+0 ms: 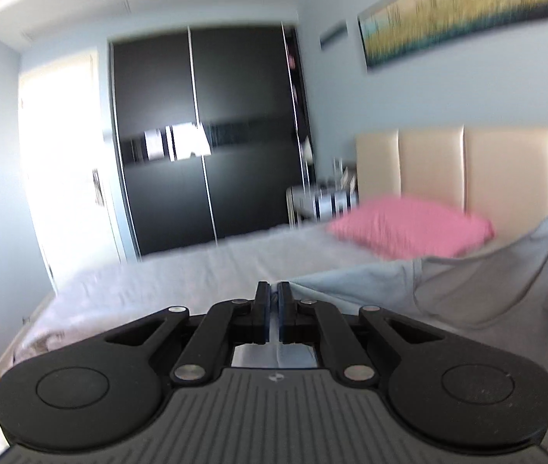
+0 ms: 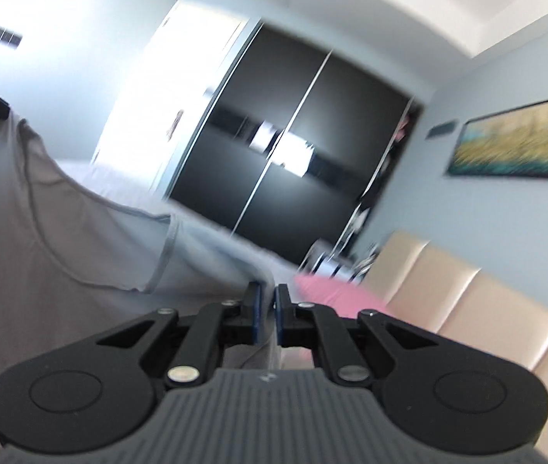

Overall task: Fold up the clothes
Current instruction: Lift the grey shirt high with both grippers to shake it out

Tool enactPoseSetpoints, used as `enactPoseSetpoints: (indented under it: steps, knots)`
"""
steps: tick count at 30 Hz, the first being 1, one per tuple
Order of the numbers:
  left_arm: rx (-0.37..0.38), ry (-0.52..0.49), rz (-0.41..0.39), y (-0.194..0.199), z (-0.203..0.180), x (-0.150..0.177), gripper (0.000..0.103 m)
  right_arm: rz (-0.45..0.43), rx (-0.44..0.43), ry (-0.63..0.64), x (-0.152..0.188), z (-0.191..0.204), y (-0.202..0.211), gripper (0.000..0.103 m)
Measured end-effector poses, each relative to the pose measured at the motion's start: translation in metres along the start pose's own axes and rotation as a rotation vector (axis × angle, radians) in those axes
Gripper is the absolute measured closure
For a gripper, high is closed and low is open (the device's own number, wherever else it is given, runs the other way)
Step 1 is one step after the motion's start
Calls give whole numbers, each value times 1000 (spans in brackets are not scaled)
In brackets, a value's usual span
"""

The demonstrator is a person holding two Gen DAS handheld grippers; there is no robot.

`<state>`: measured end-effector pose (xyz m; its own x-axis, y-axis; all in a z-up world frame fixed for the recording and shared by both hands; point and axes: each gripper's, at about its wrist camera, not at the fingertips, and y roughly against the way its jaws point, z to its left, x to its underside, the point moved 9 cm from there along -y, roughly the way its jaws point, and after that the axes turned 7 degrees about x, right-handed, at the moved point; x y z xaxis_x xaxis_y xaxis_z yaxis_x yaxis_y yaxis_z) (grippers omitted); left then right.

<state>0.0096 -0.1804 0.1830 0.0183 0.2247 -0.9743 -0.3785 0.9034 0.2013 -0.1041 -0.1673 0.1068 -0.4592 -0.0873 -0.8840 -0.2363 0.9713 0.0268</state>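
Progress: early, by the look of it. The shirt [image 2: 61, 232] hangs spread in the air between the two grippers, and no fold shows in it yet.
Left gripper [image 1: 274, 301]: its fingers are pressed nearly together on a thin pale edge of cloth that runs off to the shirt on the right of the left view.
Right gripper [image 2: 265, 305]: its fingers are drawn close with a narrow gap, and grey cloth passes between them; it looks like a pinch on another edge of the shirt.
Shirt: grey, with a stitched hem or sleeve seam visible; it sags in the middle and is lifted clear of the bed [image 1: 165, 282], though its lower part cannot be followed out of view.
Left to do: judging from this, the shirt needs laying flat on the bed, then the sides and length folded over. Everything of the folding itself seems to remain.
Surface: a bed with a pale, slightly wrinkled sheet, free where the shirt would land; a pink pillow [image 1: 409, 228] lies at the head, against a cream padded headboard [image 1: 467, 166].
Room: a bedroom with light blue walls, a dark sliding wardrobe [image 1: 204, 135] opposite, a long painting [image 1: 467, 11] above the headboard, and bright light from a doorway or window beside the wardrobe. Both views are motion-blurred.
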Motion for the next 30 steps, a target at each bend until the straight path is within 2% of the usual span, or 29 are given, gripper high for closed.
enactPoseSetpoints:
  steps: [4, 9, 12, 15, 18, 21, 25, 30]
  knots:
    - [-20, -14, -185, 66, -16, -53, 101, -152, 95, -62, -36, -27, 53, 95]
    - [-35, -57, -349, 124, -40, -102, 101, -297, 177, -133, -69, -53, 102, 95]
    - [-40, -78, -409, 139, -53, -124, 101, -361, 208, -158, -83, -65, 119, 95]
    - [-45, -80, -428, 137, -56, -136, 101, -407, 215, -178, -94, -71, 124, 95]
    - [-46, -55, -395, 117, -50, -132, 101, -415, 211, -190, -100, -67, 113, 95]
    - [-49, -14, -299, 81, -32, -107, 101, -362, 185, -203, -92, -57, 82, 95]
    - [-70, 30, -91, 2, -3, -42, 101, -190, 98, -188, -54, -20, 9, 95]
    - [-95, 79, 157, -97, 31, 53, 101, 40, 18, -130, 22, 41, -86, 95]
